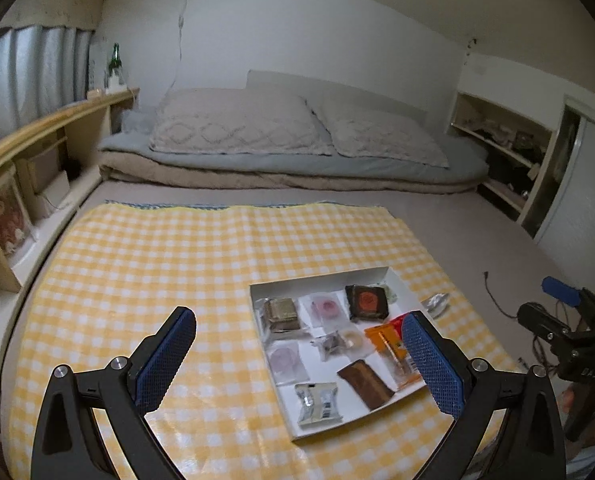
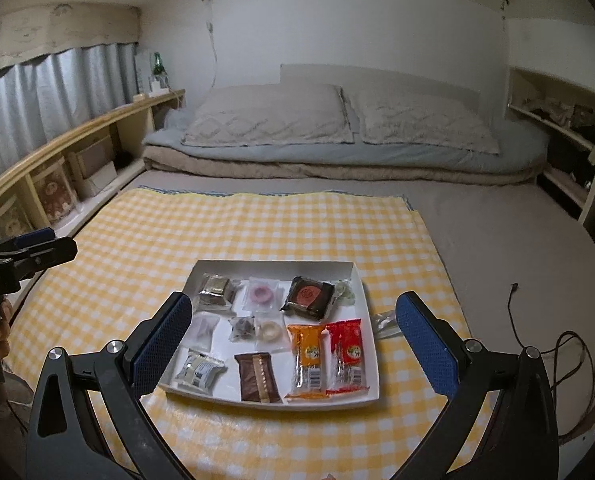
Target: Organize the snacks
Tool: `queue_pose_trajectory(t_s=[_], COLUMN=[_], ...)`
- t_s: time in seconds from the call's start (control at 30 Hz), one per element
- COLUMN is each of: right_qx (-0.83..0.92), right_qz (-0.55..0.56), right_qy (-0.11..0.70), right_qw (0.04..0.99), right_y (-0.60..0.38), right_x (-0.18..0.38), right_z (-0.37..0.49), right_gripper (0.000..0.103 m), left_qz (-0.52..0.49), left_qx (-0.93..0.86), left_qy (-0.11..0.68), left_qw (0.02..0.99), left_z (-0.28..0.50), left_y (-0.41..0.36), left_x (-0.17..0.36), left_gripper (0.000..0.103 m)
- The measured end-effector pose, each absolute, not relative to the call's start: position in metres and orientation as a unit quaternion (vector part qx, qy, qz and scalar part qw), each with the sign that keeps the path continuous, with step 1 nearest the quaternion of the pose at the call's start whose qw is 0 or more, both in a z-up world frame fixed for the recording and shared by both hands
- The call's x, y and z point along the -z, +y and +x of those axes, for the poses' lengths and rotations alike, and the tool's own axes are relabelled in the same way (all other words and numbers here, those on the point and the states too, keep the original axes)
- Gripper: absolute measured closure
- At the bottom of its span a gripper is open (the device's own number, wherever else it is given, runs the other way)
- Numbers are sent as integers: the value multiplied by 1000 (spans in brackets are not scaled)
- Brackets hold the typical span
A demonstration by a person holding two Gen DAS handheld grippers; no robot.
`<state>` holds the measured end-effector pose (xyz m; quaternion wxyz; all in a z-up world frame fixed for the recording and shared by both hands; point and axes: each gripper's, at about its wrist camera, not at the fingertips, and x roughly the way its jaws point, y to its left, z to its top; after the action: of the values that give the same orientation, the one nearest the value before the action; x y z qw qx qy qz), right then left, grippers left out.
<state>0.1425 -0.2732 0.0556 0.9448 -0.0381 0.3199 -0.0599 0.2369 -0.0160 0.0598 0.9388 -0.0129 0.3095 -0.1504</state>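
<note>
Both tools, left tool (image 1: 297,360) and right tool (image 2: 293,340), are held apart and empty above the white tray (image 2: 361,280), snacks laid flat in rows for sorting; one clear packet (image 2: 385,322) is left outside at 3 o'clock.

1. Left wrist: looks forward and down from near above the checkered cloth (image 1: 145,264), toward the pillows at 12 o'clock; white tray (image 1: 371,414) at 4 o'clock.
2. Right wrist: same heading, tray (image 2: 275,265) centred.
3. Shared: tray, cloth, bedding.
</note>
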Motion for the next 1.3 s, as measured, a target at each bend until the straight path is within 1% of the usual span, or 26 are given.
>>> queue_pose_trajectory(t_s=[0.23, 0.6, 0.77, 0.97, 1.3], right_qx=[58, 76, 78, 91, 89], right_qz=[-42, -48, -53, -81, -79], right_qy=[301, 291, 289, 279, 262], right_qw=[951, 952, 953, 952, 958], right_y=[-260, -246, -240, -230, -226], right_x=[-38, -10, -1, 9, 7], right_z=[111, 88, 87, 85, 80], right_gripper=[0, 0, 0, 0, 0], left_qz=[15, 28, 34, 49, 57], left_qx=[129, 94, 86, 73, 71], left_qy=[296, 298, 299, 275, 267], left_qw=[946, 949, 950, 957, 959], left_z=[185, 151, 147, 144, 141], left_y=[-13, -11, -10, -8, -9], left_x=[-43, -3, 8, 14, 27], left_gripper=[0, 0, 0, 0, 0])
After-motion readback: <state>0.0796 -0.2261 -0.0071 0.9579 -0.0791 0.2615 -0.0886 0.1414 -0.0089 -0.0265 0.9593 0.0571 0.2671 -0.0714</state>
